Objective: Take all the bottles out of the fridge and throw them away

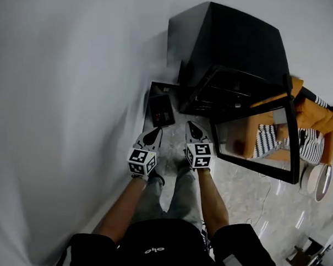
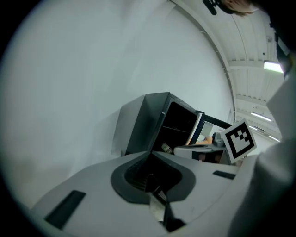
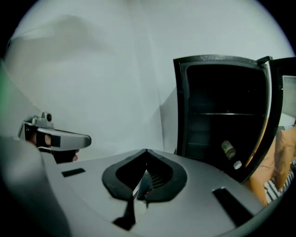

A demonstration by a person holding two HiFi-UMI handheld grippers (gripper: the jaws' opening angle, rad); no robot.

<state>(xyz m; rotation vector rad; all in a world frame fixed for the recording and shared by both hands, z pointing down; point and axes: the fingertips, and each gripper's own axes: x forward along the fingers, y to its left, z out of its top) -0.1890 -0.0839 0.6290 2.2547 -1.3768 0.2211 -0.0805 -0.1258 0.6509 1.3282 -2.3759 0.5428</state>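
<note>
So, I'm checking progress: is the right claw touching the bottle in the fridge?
Apart. The right gripper view shows the right claw shut and empty, its tips well short of the open fridge, with the bottle deep inside it.

Matt black fridge (image 1: 236, 44) with glossy glass door (image 1: 253, 136) on polished, pale stone-look floor (image 1: 245, 192)

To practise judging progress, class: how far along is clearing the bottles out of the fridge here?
Done: the fridge has its door open. In hand: nothing; the left tool and right tool are both shut and empty, in front of the fridge. Left: at least one bottle lies low inside, to be taken out and thrown away.
</note>
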